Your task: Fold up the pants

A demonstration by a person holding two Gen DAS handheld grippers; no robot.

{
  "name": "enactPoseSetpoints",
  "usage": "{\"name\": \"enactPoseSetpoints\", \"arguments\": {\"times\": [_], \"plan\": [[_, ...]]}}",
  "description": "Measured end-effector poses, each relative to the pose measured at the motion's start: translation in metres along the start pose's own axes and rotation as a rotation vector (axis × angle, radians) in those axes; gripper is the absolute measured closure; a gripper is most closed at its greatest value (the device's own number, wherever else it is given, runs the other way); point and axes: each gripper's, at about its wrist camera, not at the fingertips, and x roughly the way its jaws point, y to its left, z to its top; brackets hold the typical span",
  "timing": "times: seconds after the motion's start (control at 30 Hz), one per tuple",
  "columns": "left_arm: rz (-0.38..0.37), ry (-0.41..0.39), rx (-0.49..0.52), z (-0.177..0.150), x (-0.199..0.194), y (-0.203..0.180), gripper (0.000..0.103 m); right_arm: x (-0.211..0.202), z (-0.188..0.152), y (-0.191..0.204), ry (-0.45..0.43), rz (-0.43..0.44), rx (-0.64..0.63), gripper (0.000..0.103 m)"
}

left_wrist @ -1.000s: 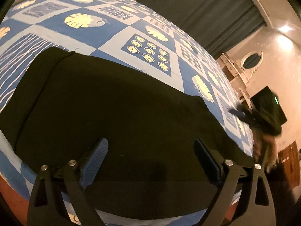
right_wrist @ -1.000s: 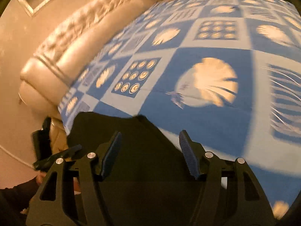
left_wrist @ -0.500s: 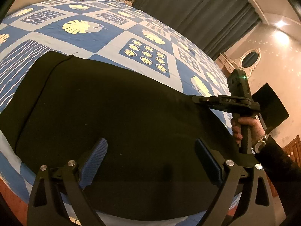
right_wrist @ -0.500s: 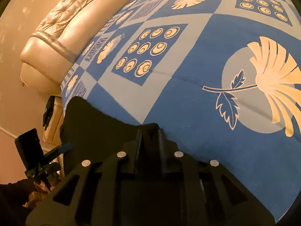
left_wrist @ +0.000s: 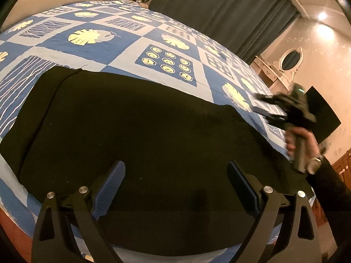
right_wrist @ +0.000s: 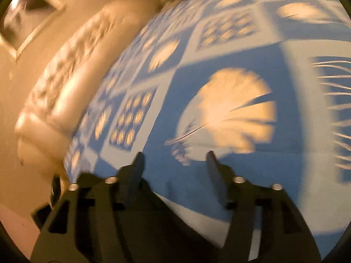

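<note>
Black pants (left_wrist: 136, 127) lie flat and wide across the blue patterned bedspread (left_wrist: 122, 41) in the left wrist view. My left gripper (left_wrist: 175, 184) is open and empty, hovering over the near edge of the pants. My right gripper (left_wrist: 266, 107) appears blurred at the far right corner of the pants, held in a hand, lifted off the cloth. In the right wrist view the right gripper (right_wrist: 174, 166) is open and empty above the bedspread (right_wrist: 230, 52), with a little black cloth (right_wrist: 87, 178) at the lower left.
A padded cream headboard (right_wrist: 65, 70) borders the bed on the left of the right wrist view. Dark curtains (left_wrist: 219, 11), a dresser with an oval mirror (left_wrist: 288, 60) and a dark screen (left_wrist: 324, 118) stand beyond the bed.
My right gripper was shut on the far right corner of the pants half a second ago; it has opened, let go and lifted away. The left gripper has stayed open in place.
</note>
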Motion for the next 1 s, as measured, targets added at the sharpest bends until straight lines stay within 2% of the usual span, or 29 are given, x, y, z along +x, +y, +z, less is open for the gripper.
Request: {"name": "enactPoseSetpoints", "arguments": {"times": [0.07,0.2,0.27,0.37,0.43,0.5,0.57,0.67,0.8,0.9,1.0], "plan": [[0.004,0.004,0.001,0.0,0.0,-0.001,0.01,-0.051,-0.01,-0.018,-0.054,-0.013,0.054,0.028],[0.022,0.018,0.011,0.002,0.002,-0.003,0.01,-0.155,-0.045,-0.057,-0.155,-0.116,0.092,0.022],[0.02,0.023,0.002,0.003,0.001,-0.003,0.01,-0.224,-0.073,-0.092,-0.238,-0.185,0.163,0.022],[0.014,0.011,-0.038,0.006,-0.004,0.0,0.01,-0.303,-0.113,-0.136,-0.341,-0.26,0.282,0.022],[0.049,-0.01,-0.059,0.01,-0.008,0.001,0.01,-0.358,-0.144,-0.172,-0.418,-0.336,0.385,0.022],[0.086,-0.023,-0.063,0.015,-0.013,0.001,0.01,-0.392,-0.17,-0.2,-0.468,-0.368,0.472,0.022],[0.128,-0.031,-0.063,0.019,-0.017,0.002,0.01,-0.418,-0.196,-0.229,-0.515,-0.375,0.567,0.022],[0.163,-0.025,-0.08,0.023,-0.019,0.005,0.01,-0.433,-0.222,-0.262,-0.552,-0.317,0.667,0.022],[0.187,0.036,-0.146,0.021,-0.013,0.012,0.01,-0.427,-0.226,-0.282,-0.541,-0.294,0.682,0.022],[0.193,0.042,-0.139,0.018,-0.015,0.012,0.01,-0.415,-0.23,-0.296,-0.486,-0.211,0.701,0.022],[0.215,0.031,-0.135,0.017,-0.019,0.014,0.01,-0.409,-0.235,-0.297,-0.508,-0.162,0.714,0.022]]}}
